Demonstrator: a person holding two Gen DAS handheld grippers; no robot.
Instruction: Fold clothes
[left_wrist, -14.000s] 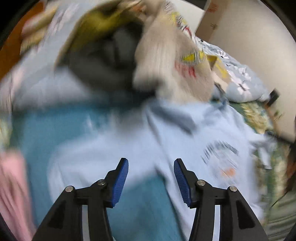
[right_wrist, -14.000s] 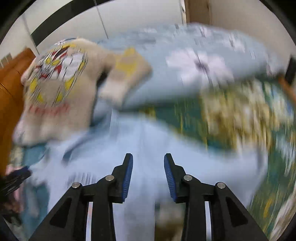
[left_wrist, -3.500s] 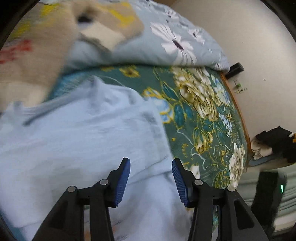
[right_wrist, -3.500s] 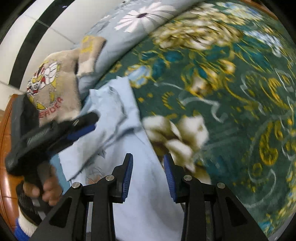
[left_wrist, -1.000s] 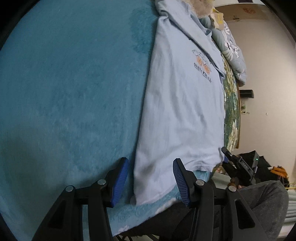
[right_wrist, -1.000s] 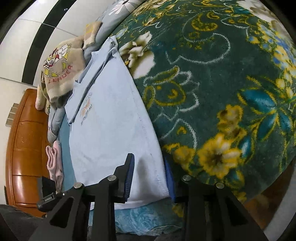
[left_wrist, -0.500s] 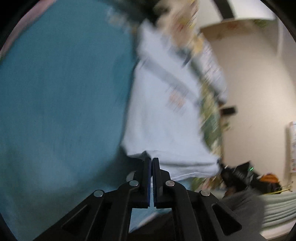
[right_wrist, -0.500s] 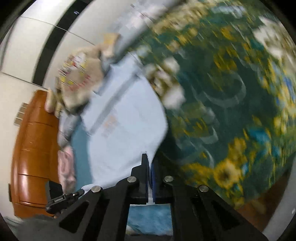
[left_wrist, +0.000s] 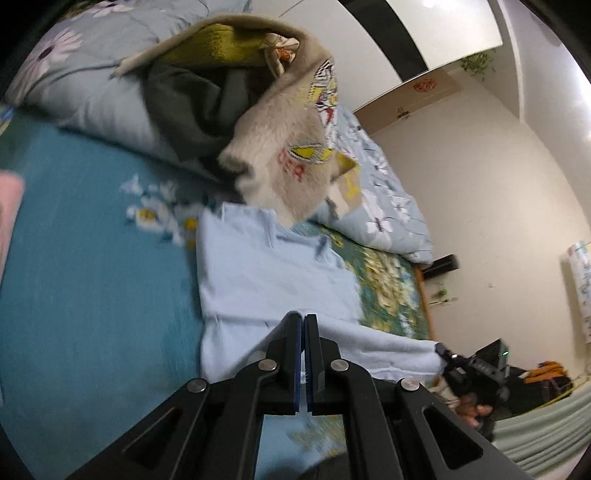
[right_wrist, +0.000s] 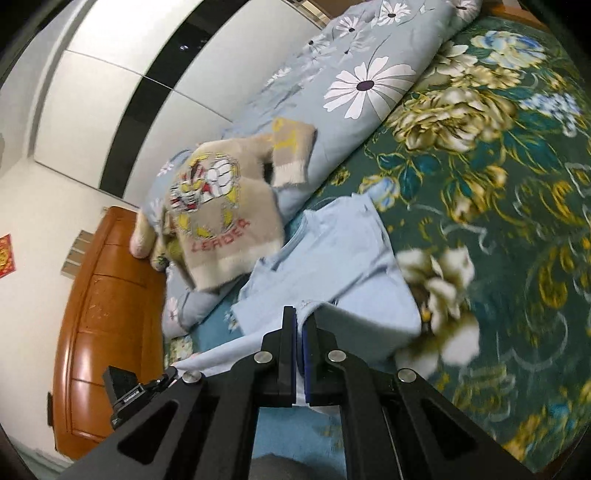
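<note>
Claws first: left claw (left_wrist: 303, 321) and right claw (right_wrist: 298, 314) were both clamped on the near hem of the pale blue cotton T-shirt (left_wrist: 273, 273), which lay on the bed's teal floral blanket (left_wrist: 92, 266), hem raised. Risk: uneven travel would skew the fold. Beyond, the beige knit cartoon sweater (right_wrist: 221, 221) overlapped the collar and could drag.

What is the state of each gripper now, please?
Left gripper: shut on the light blue shirt.
Right gripper: shut on the same shirt's hem.
</note>
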